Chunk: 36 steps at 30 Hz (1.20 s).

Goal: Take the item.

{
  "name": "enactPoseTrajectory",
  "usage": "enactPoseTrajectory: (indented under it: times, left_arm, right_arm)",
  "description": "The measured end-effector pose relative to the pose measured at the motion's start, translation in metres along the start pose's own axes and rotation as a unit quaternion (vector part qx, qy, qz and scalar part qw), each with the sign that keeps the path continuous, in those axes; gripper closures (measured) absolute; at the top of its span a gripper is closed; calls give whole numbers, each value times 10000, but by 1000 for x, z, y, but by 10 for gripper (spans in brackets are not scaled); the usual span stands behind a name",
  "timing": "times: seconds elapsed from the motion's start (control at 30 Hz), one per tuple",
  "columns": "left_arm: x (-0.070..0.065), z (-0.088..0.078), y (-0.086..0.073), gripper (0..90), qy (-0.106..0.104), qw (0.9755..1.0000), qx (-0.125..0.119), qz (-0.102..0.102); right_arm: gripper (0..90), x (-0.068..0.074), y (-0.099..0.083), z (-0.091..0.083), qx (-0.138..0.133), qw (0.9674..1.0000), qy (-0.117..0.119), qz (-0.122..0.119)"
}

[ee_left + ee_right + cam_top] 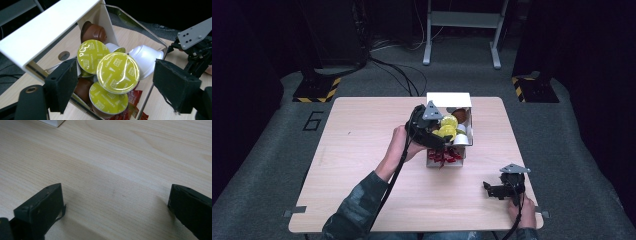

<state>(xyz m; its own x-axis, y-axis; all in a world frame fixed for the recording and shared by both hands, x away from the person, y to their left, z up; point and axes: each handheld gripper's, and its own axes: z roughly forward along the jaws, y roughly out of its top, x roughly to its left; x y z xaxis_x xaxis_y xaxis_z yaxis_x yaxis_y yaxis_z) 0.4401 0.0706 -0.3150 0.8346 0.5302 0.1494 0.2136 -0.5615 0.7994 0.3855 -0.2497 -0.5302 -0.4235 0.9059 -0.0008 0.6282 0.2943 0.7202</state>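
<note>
Several coffee pods sit heaped in the white box (47, 30) mid-table; the left gripper (115, 82) hangs over them, jaws apart around the top yellow-lidded pod (118, 72); I'd lower squarely and close on its rim, gently, lest neighbours tumble; the right gripper (115, 217) waits spread above the bare table (125, 157).

Both black grippers, the left gripper (439, 135) and the right gripper (488, 189), carry grey three-cornered plates and trailing black cables; a dark camouflage-patterned sleeve (354, 207) shows lower left.
</note>
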Motion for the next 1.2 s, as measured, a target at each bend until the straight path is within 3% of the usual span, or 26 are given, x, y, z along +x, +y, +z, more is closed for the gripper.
enactPoseTrajectory:
  times: [0.6,1.2]
  left_arm:
    - [0,23,6,278,-152,9992,358,78]
    - [1,29,5,316,-152,9986,505,68]
  right_arm:
    - [0,0,0,0,1,10000,8,-3]
    - [0,0,0,0,4,10000,5,-11]
